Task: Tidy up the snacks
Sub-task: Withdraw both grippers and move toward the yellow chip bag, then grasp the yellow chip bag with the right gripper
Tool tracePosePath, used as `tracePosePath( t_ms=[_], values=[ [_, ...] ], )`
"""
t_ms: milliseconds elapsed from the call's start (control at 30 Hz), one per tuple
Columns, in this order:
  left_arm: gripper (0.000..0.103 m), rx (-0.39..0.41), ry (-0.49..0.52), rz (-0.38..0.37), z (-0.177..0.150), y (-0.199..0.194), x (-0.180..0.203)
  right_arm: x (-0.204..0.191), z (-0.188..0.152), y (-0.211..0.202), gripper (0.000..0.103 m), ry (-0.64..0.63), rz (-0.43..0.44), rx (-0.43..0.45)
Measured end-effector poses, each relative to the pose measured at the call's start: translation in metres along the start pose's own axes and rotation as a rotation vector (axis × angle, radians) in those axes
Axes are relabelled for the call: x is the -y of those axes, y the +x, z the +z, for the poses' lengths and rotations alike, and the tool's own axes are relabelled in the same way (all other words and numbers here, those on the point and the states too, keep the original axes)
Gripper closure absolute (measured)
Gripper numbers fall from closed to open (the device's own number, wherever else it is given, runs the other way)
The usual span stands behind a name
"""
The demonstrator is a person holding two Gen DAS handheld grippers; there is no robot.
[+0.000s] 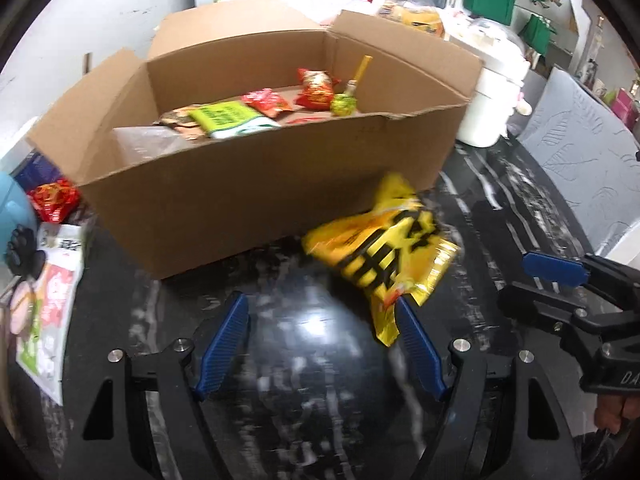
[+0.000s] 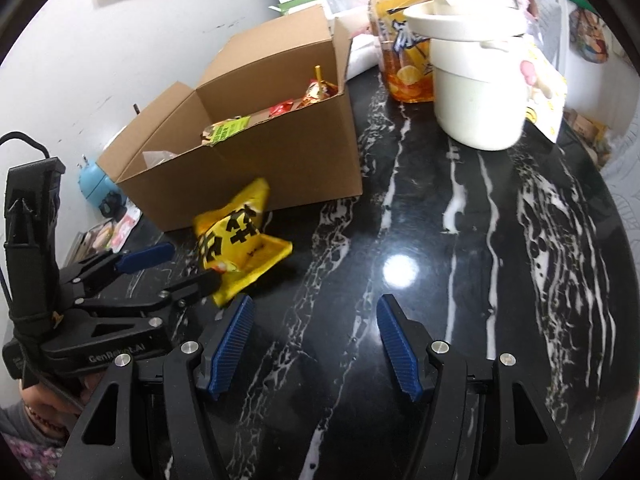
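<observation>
At the far left of the table, which is glossy black stone veined with white, we see a flat white and green packet and a crinkled red packet lying just beside the cardboard box. The box is plain brown corrugated card with its flaps standing open; inside it lie a green packet, two red packets, a round green lollipop on a yellow stick, and something clear and plastic in the near left corner. In front of the box, touching its near wall, sits the yellow snack bag, shiny, crumpled foil with bold black characters. Our left gripper hovers over the table with its ribbed blue pads set moderately wide; the right pad is at the bag's lower corner, though we cannot tell whether it touches, and nothing is clamped. Farther right, our right gripper is also moderately open and empty, over bare stone, its left pad near the bag's edge. Beyond it stand a clear bottle of orange drink with a yellow cap and a smooth cream pot with a domed clear lid.
</observation>
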State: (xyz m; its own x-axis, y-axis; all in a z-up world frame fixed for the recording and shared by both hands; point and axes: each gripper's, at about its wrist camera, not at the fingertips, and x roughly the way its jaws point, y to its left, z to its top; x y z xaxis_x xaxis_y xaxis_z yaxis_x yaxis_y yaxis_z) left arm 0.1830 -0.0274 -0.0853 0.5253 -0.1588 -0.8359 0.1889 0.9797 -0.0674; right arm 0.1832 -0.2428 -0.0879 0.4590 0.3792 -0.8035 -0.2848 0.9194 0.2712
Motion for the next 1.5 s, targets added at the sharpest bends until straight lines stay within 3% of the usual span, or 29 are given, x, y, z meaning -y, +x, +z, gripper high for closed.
tracePosePath(
  t_ms=[100,233,400,500,733,933,1100,1200,1300,1400,1500],
  values=[
    [0.028,0.011,-0.026,0.014,-0.001,-0.004,-0.014,-0.006,0.004,0.005,0.038,-0.029,0.015,-0.006],
    [0.028,0.027,-0.060,-0.025,-0.003,-0.009,-0.027,-0.013,0.009,0.014,0.038,-0.066,0.053,-0.010],
    [0.028,0.027,-0.049,-0.032,0.000,-0.009,-0.028,-0.022,0.019,0.026,0.040,-0.129,0.078,-0.017],
    [0.028,0.024,-0.048,-0.047,0.000,-0.010,-0.025,-0.024,0.022,0.031,0.046,-0.146,0.106,-0.026],
    [0.028,0.011,-0.037,-0.076,0.004,-0.002,-0.020,-0.022,0.023,0.041,0.069,-0.135,0.160,-0.050],
    [0.028,-0.006,-0.037,-0.142,0.009,0.010,-0.015,-0.022,0.023,0.044,0.083,-0.128,0.187,-0.053],
    [0.029,-0.001,-0.043,-0.192,0.011,0.015,-0.014,-0.022,0.021,0.045,0.085,-0.130,0.199,-0.053],
    [0.045,-0.004,-0.038,-0.221,0.013,0.016,-0.012,-0.021,0.021,0.046,0.085,-0.134,0.199,-0.057],
    [0.067,-0.013,-0.033,-0.267,0.012,0.017,-0.009,-0.023,0.020,0.049,0.085,-0.140,0.192,-0.055],
    [0.075,-0.006,0.007,-0.247,0.012,0.017,-0.002,-0.023,0.021,0.051,0.085,-0.142,0.179,-0.050],
    [0.077,0.006,0.025,-0.235,0.011,0.012,0.000,-0.026,0.020,0.051,0.085,-0.152,0.174,-0.049]
  ],
)
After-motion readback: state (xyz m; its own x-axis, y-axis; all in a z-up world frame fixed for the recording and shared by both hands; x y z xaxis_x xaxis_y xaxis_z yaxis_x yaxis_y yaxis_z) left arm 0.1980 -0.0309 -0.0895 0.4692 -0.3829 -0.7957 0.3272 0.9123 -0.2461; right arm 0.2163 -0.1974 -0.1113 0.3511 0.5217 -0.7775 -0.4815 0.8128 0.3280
